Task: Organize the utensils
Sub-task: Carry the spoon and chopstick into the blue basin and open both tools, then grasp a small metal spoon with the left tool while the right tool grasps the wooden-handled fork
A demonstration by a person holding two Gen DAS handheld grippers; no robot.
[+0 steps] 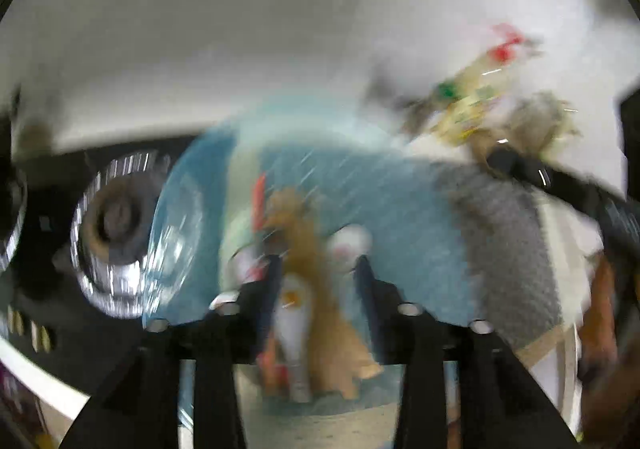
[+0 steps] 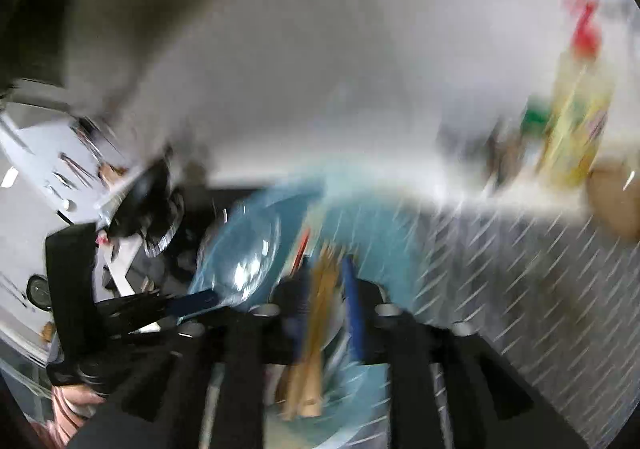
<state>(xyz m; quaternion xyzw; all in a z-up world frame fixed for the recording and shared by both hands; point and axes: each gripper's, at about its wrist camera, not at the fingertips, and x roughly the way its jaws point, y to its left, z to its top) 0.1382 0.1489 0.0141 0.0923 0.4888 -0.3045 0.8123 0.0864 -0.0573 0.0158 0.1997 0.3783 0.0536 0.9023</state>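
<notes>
**Both grippers over a bunch of utensils, everything blurred**

Nearest the right camera, the right gripper has its blue-padded fingers set either side of a wooden spatula that stands up between them. The fingers sit close to the wood, but the smear hides whether they are pressing on it, so I cannot tell if it is gripped. The spatula's lower end sits in a blue tub, which I take to be the holder for the utensils, with a red stick slanting just beside it.

From the left side the left gripper looks over the same bunch. Its dark fingers stand apart, with wooden handles and white pieces between them; contact cannot be read there either. My guess is one gripper steadies the bunch while the other sorts (hence both meeting at one spot).

A little further off are a clear blue bowl and, left of it, a stove burner with a bright ring. To the right lies a grey mat.

Farthest back against the white wall stands a yellow bottle with a red cap, a green-capped one beside it. Its label shows colour patches, but no writing can be read through the blur.
</notes>
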